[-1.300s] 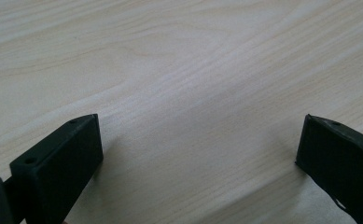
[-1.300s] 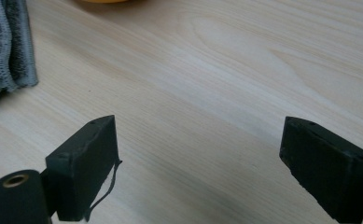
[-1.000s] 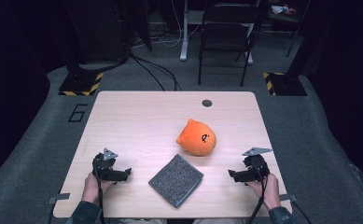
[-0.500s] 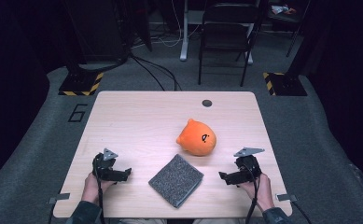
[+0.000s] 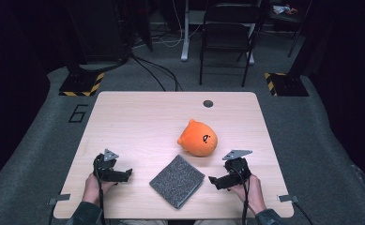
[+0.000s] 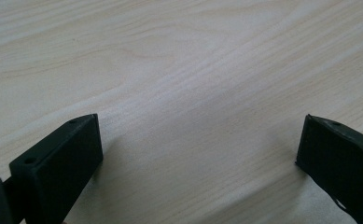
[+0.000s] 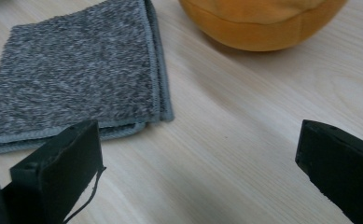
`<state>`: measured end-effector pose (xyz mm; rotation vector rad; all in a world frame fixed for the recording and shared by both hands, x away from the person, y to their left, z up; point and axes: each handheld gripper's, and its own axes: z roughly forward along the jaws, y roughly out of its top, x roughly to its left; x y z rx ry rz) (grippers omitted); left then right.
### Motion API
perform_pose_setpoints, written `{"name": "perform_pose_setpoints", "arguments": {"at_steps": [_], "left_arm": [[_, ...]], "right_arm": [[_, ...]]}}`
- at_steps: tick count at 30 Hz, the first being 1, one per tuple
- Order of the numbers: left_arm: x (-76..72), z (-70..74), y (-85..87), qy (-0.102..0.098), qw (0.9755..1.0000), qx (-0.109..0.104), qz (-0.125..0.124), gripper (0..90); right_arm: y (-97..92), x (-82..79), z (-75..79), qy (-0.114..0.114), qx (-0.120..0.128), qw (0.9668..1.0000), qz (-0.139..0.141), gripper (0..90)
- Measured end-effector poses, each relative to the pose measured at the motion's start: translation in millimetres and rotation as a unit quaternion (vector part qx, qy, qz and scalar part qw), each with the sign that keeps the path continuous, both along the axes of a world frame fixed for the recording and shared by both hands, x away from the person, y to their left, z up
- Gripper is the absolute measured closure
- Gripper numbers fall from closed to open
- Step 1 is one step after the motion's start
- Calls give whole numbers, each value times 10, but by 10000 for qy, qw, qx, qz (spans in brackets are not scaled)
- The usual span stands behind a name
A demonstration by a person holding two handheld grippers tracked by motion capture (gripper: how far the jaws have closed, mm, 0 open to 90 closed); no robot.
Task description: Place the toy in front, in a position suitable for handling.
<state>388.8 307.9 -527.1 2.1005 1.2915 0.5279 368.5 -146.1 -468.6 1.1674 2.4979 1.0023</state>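
— Right gripper [image 5: 216,181]?
— Low over the near right of the table [image 5: 138,117], jaws spread wide, having just been opening, nothing between them. Aimed toward the folded grey cloth [image 5: 177,181], just beside its right edge but apart from it.
— And in the right gripper view?
— Bare wood between the jaws; folded grey cloth at upper left, one corner close to the left jaw; orange plush toy [image 7: 258,21] at the top edge.
— Position of the cloth on the table?
— Near edge, middle, lying flat between the two grippers, turned cornerwise. Orange plush toy just behind it to the right, not touching.
— Left gripper [image 5: 126,174]?
— At the near left, well apart from the cloth. Jaws wide, bare wood between them.
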Motion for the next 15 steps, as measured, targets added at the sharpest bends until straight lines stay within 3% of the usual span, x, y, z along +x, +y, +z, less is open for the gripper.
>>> {"name": "perform_pose_setpoints", "arguments": {"at_steps": [15], "left_arm": [[-4,-4,-2,-14,10000,-28,12,0]], "right_arm": [[371,-40,-27,26,-64,9986,519,0]]}}
